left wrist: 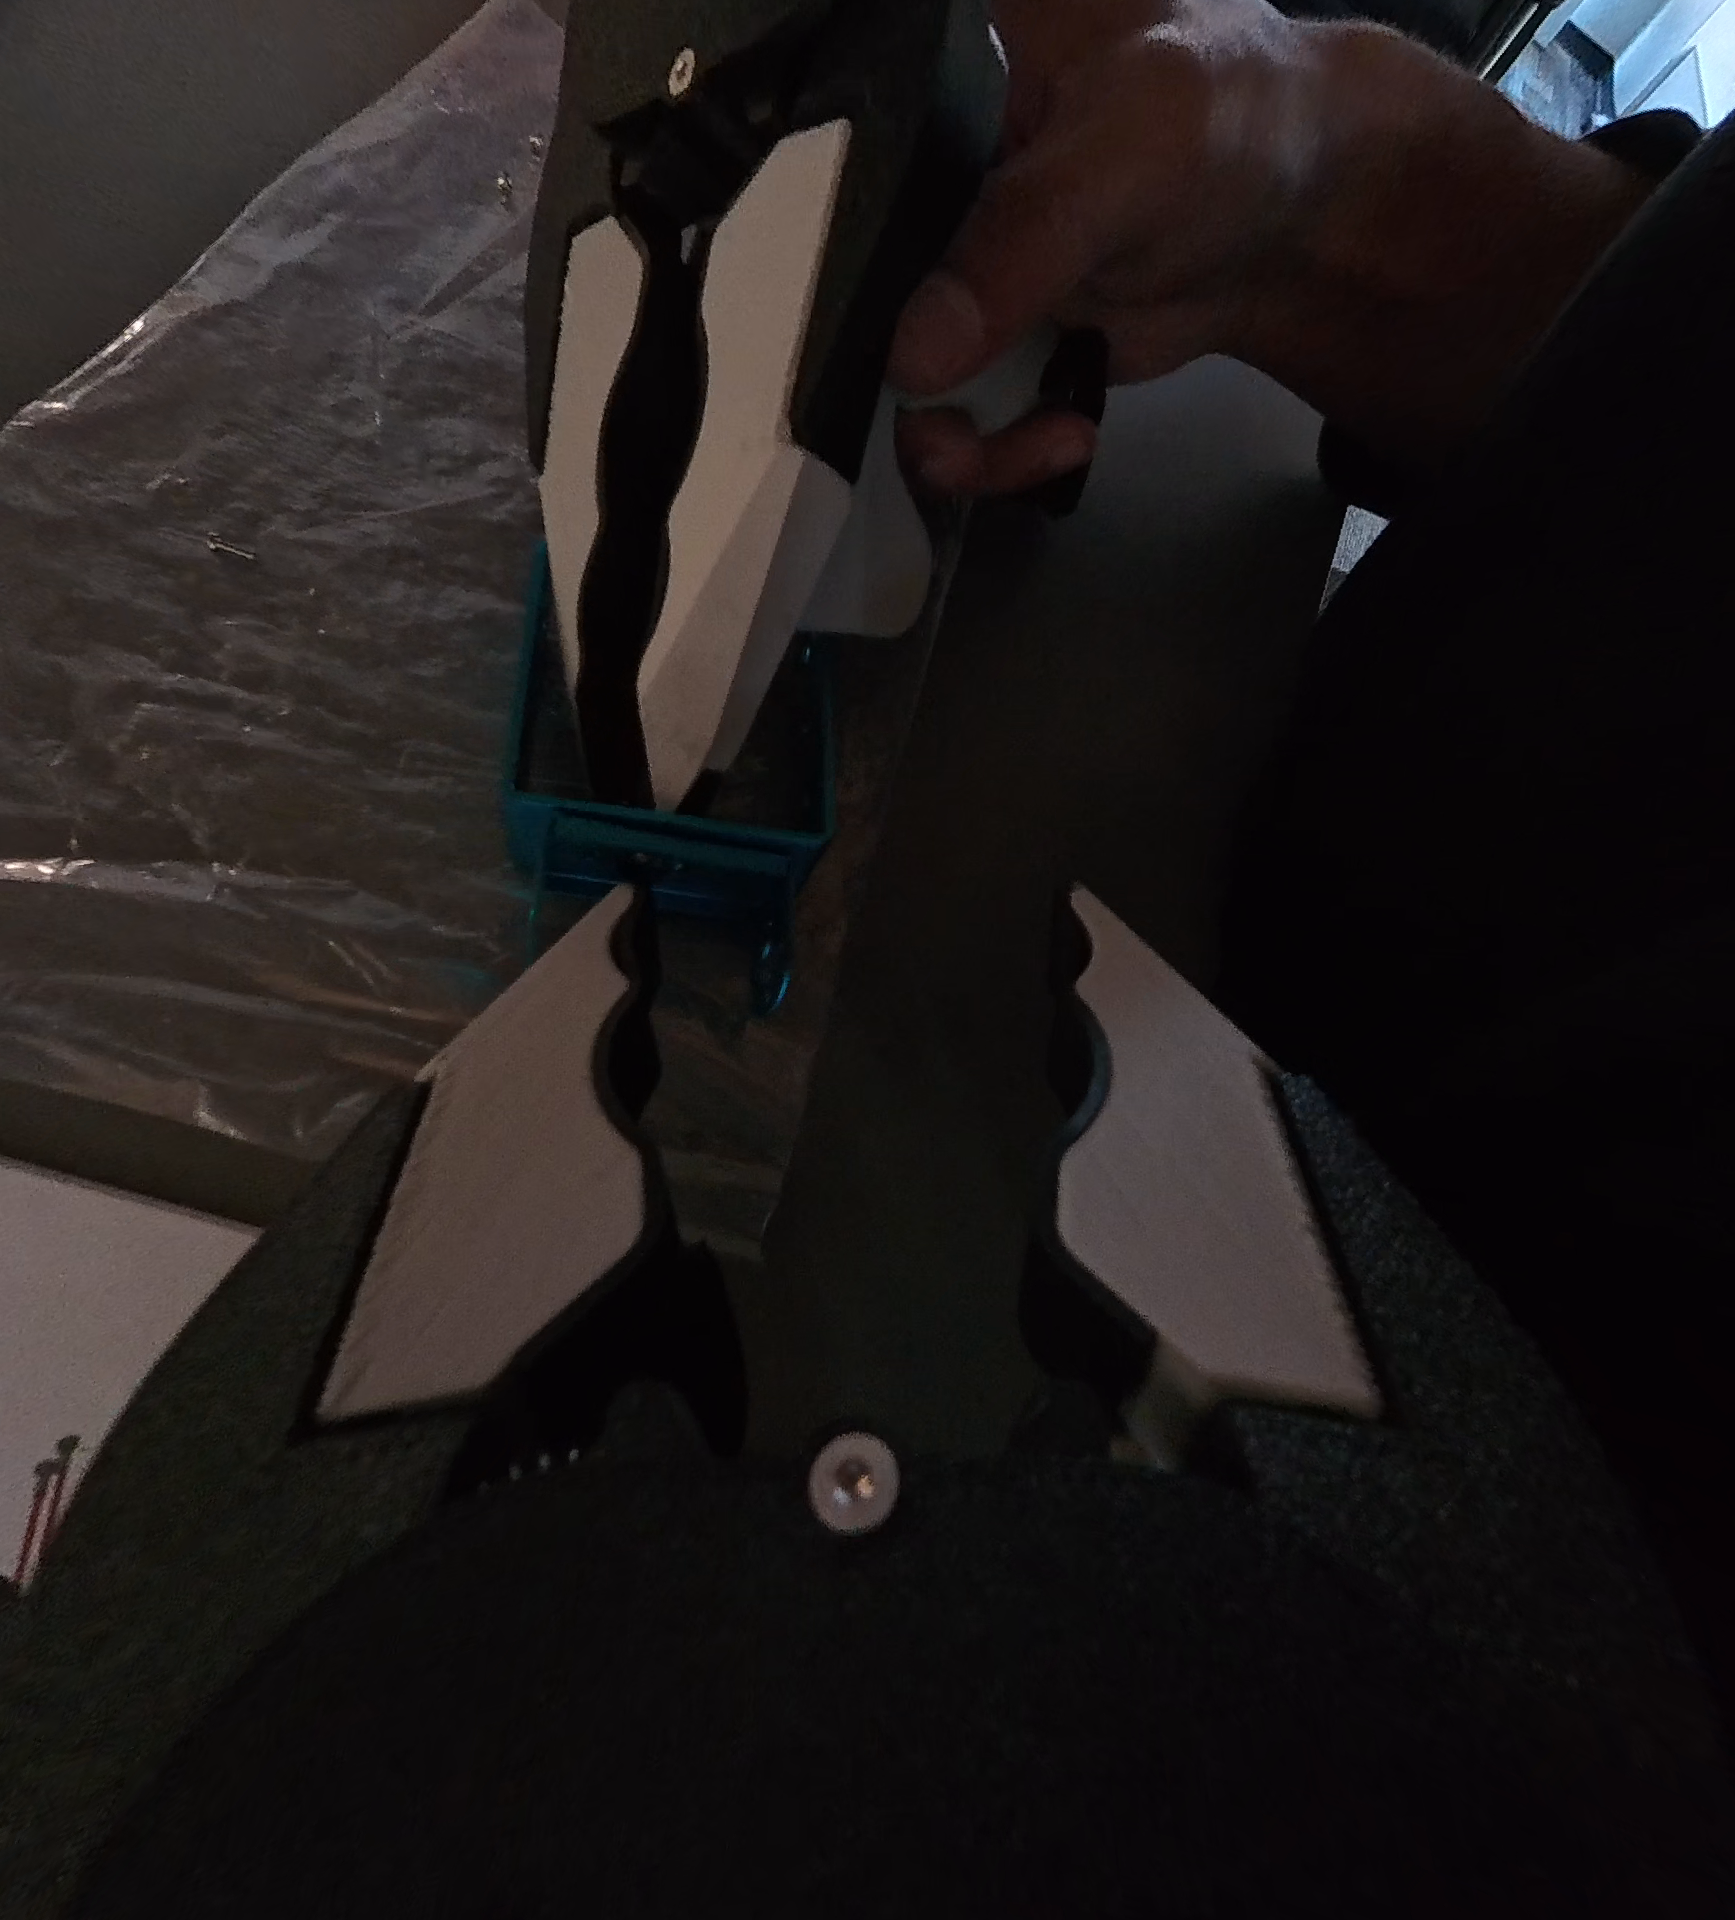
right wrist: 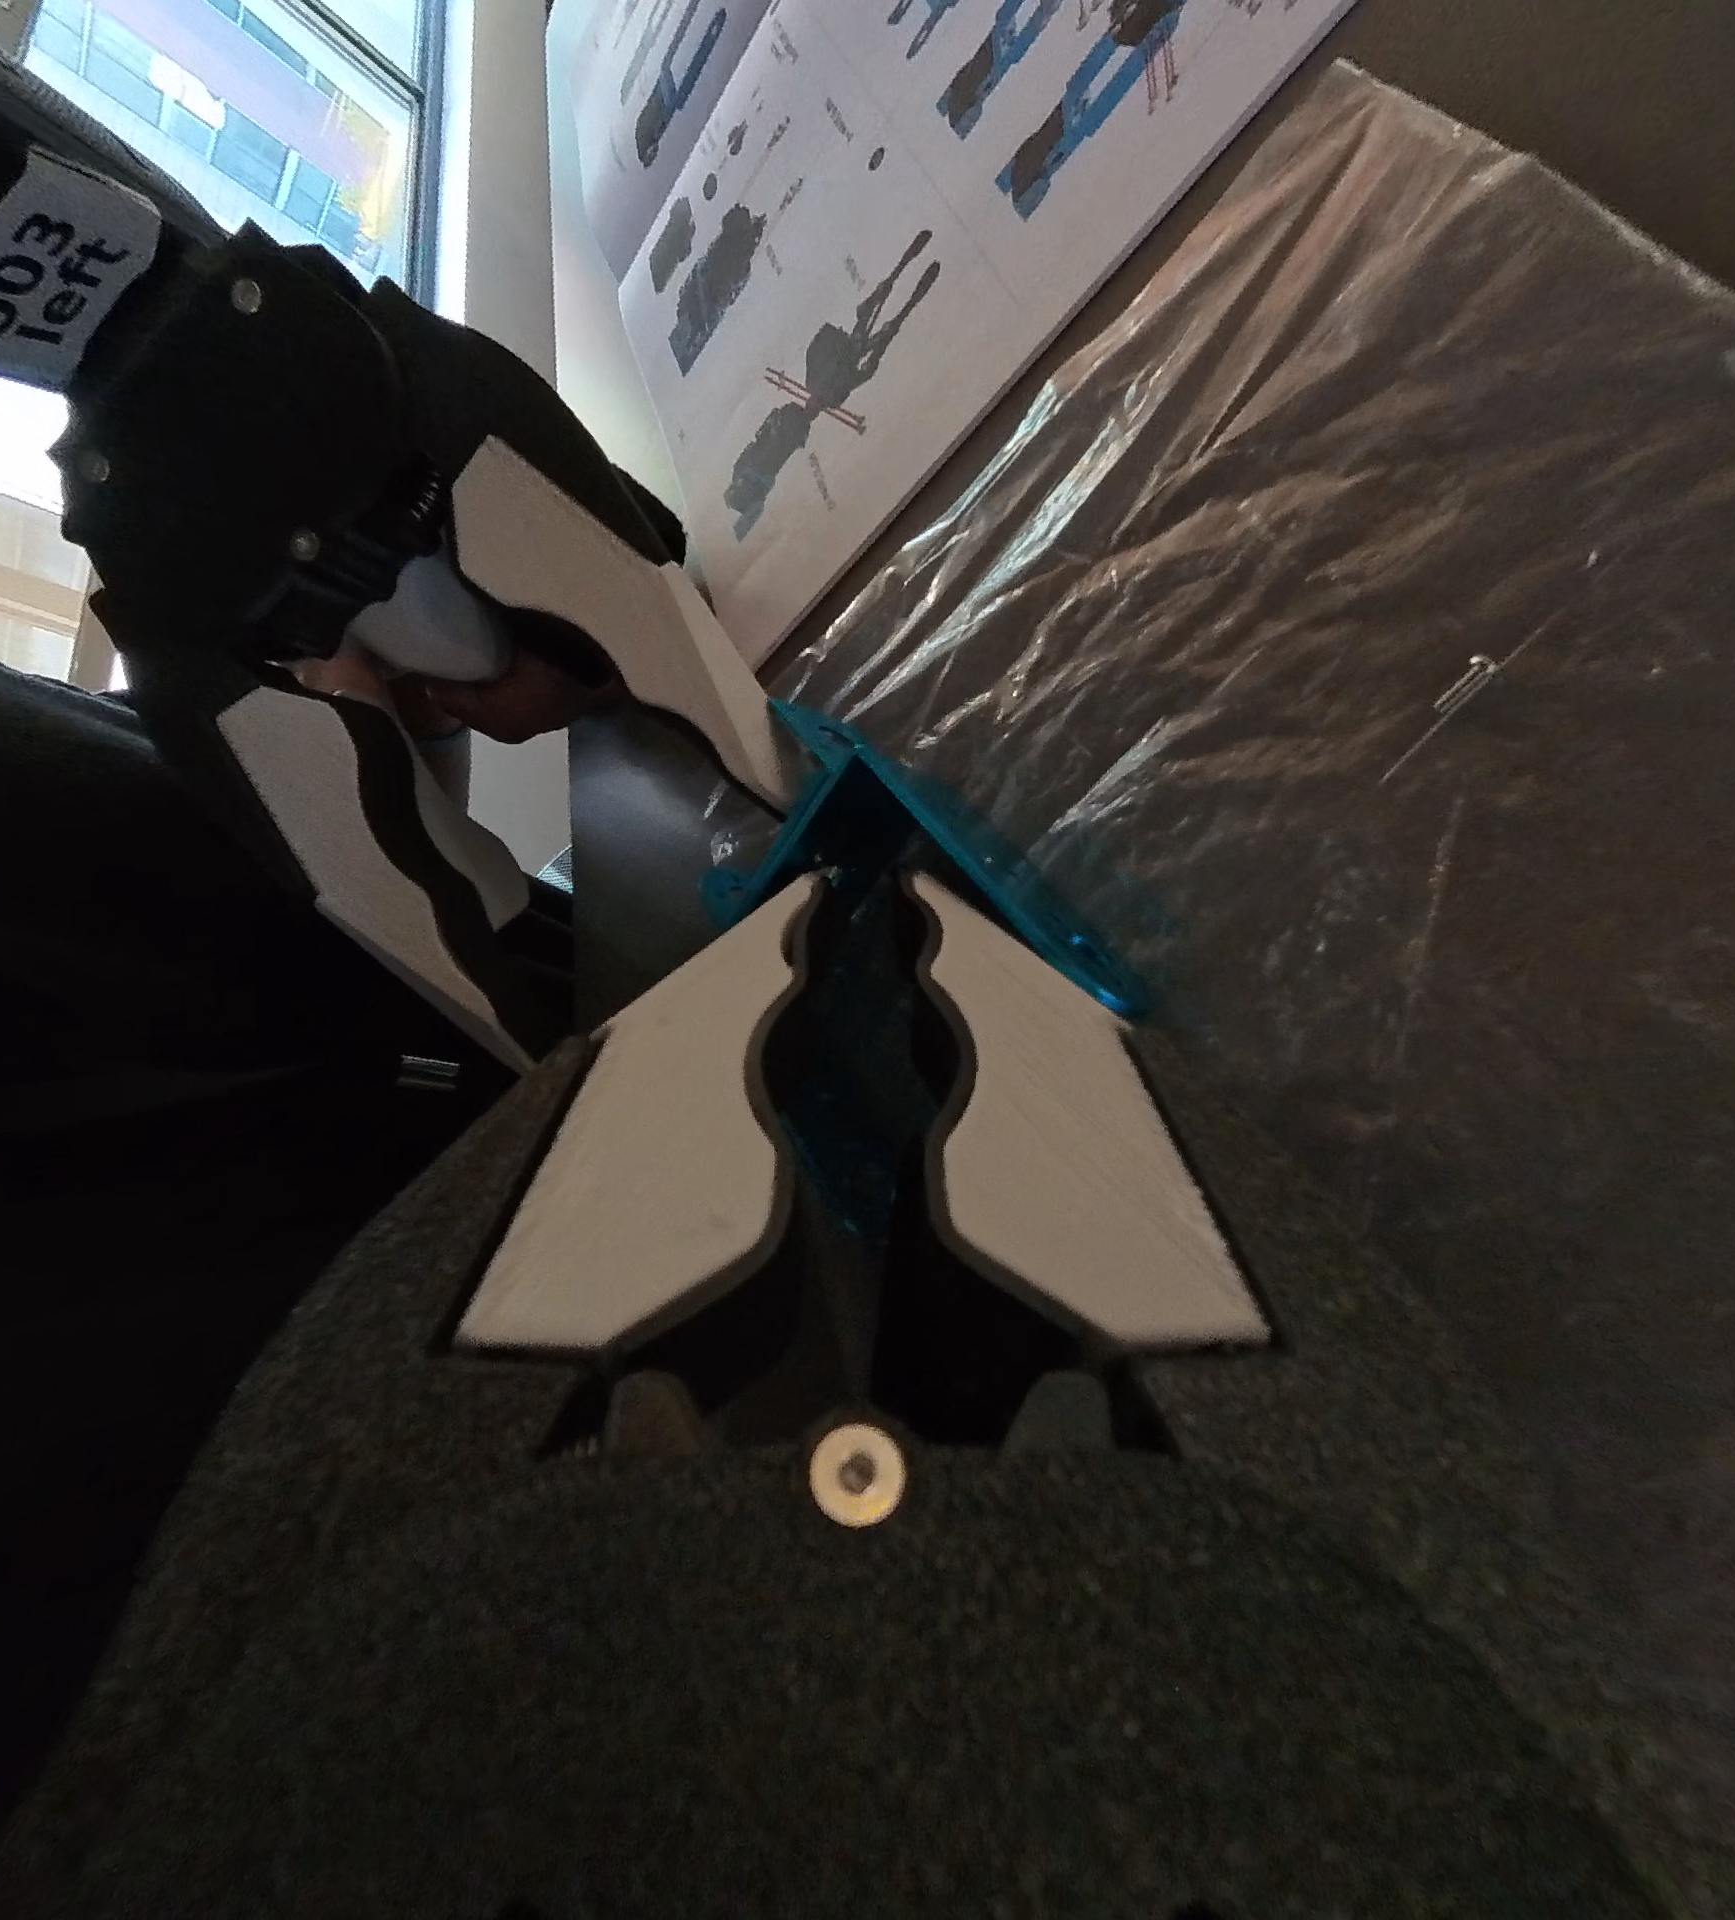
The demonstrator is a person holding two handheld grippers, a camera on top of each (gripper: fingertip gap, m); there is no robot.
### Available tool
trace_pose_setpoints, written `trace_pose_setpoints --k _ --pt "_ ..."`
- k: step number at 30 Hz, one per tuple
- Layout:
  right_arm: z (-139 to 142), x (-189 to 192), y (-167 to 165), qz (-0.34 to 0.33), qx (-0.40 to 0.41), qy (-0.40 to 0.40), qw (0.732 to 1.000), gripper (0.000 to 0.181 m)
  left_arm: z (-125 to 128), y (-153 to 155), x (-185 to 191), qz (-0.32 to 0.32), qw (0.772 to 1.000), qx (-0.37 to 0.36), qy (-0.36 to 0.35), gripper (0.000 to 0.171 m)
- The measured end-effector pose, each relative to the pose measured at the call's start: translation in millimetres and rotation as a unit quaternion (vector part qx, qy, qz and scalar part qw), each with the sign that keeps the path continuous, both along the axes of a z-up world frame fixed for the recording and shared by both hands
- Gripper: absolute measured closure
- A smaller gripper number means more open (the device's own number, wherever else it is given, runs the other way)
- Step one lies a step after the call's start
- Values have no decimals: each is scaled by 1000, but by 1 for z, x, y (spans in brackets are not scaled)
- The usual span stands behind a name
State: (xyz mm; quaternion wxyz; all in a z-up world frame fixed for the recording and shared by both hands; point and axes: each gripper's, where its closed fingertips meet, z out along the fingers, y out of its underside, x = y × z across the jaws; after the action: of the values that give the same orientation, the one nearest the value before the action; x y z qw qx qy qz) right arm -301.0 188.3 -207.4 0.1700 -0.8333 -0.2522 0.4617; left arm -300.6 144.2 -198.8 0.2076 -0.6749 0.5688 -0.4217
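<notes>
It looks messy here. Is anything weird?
Only the plastic sheet: it is wrinkled all over, under the blue bracket that the right gripper pinches. Nothing looks broken.

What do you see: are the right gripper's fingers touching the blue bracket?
Touching. The right wrist view shows the right gripper with the blue bracket squeezed between its fingers.

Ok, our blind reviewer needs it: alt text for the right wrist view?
The right claw pinches a blue bent-metal bracket over a crinkled clear plastic sheet. The left claw, open, sits at left, one white finger at the bracket's far end.
</notes>
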Motion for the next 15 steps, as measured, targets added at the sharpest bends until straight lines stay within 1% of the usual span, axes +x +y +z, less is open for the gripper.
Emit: trace_pose_setpoints --k 5,10,15 --pt "1 2 0 -5 -20 10 1000 161 -1 -1 0 0 1000 -2 2 95" --pt "10 0 -3 -6 -30 40 999 154 -1 -1 0 0 1000 -1 3 96" --pt "8 -3 -7 -7 -20 23 1000 152 -2 -5 -1 -5 1000 5 7 95"
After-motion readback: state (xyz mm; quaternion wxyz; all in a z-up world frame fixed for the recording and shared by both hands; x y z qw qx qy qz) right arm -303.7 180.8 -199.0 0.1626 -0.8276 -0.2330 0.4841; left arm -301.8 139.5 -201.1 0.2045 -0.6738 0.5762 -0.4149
